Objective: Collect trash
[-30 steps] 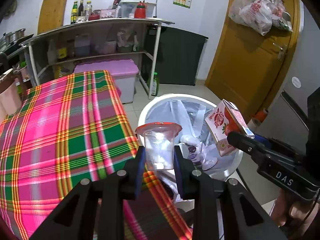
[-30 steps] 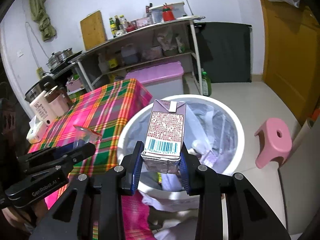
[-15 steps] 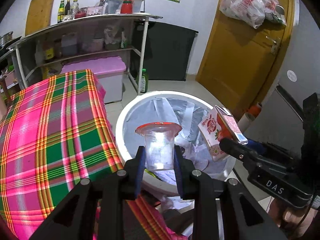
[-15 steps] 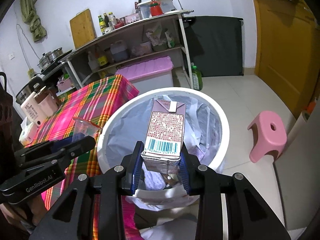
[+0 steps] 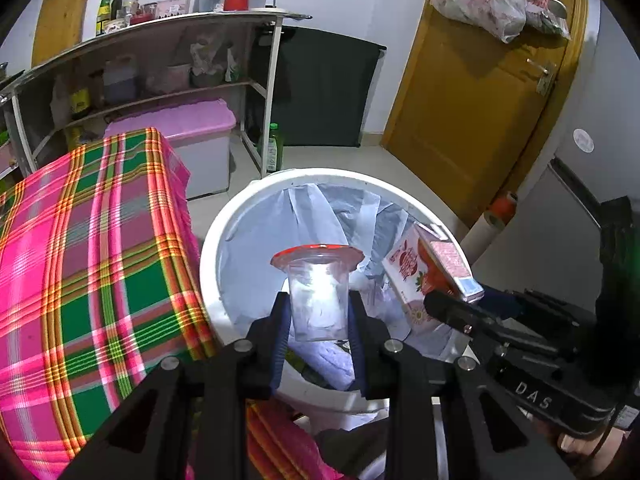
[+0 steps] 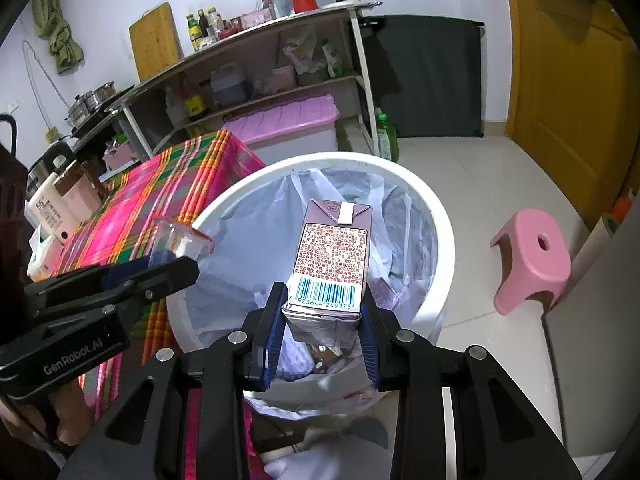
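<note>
My left gripper (image 5: 318, 312) is shut on a clear plastic cup (image 5: 318, 292) with a red rim, held upright over the white trash bin (image 5: 240, 216) lined with a pale bag. My right gripper (image 6: 324, 316) is shut on a pink drink carton (image 6: 332, 252), held over the same bin (image 6: 436, 216). In the left wrist view the carton (image 5: 416, 272) and the right gripper (image 5: 456, 312) show at the right. In the right wrist view the cup (image 6: 176, 240) and the left gripper (image 6: 168, 268) show at the left. Trash lies in the bin's bottom.
A table with a pink and green plaid cloth (image 5: 88, 248) adjoins the bin's left side. Bottles (image 6: 60, 208) stand on its far end. A pink stool (image 6: 532, 260) is on the floor right of the bin. A shelf unit (image 5: 160, 60) and a pink-lidded box (image 5: 192, 132) stand behind.
Both grippers have moved forward from beside the table edge to over the bin's opening, carrying the cup and the carton. Both stay shut.
</note>
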### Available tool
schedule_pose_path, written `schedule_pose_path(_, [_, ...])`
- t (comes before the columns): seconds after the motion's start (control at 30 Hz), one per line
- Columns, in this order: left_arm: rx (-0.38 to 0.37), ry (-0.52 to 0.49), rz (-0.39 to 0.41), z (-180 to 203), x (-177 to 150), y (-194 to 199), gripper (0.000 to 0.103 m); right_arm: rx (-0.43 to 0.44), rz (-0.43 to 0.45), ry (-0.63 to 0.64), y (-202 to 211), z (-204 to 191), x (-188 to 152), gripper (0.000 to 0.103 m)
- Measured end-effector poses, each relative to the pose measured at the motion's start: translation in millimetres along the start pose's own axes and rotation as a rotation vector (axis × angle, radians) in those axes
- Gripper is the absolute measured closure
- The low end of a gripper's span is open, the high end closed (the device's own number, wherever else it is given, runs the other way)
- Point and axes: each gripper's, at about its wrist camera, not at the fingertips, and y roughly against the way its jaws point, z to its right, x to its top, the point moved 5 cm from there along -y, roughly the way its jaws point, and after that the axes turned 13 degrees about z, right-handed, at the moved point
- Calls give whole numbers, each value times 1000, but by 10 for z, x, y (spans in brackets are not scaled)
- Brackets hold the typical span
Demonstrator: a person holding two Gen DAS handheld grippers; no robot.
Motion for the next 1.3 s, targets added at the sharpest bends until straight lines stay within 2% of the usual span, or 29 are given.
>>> schedule_pose_path(0.13, [-8,12,-8,-4,16,-68,72,11,-35,14,-77,-9,-34,68])
schedule_pose_path(0.17, [-5,15,-8,-12,17,-79,67,4,-34,17,-84,-6,-37,67])
schedule_pose_path(0.27, [-8,32,-9,-39,9,-92,61,-1,-24,8,-84,8,-35,59])
schedule_pose_path(0.67, [2,41,34,-91,40,117,61,-9,35,27,155,-32,57,58])
schedule_pose_path(1.3, [66,20,143,-104,-122,905,61,28,125,110,832,-501,-78,58])
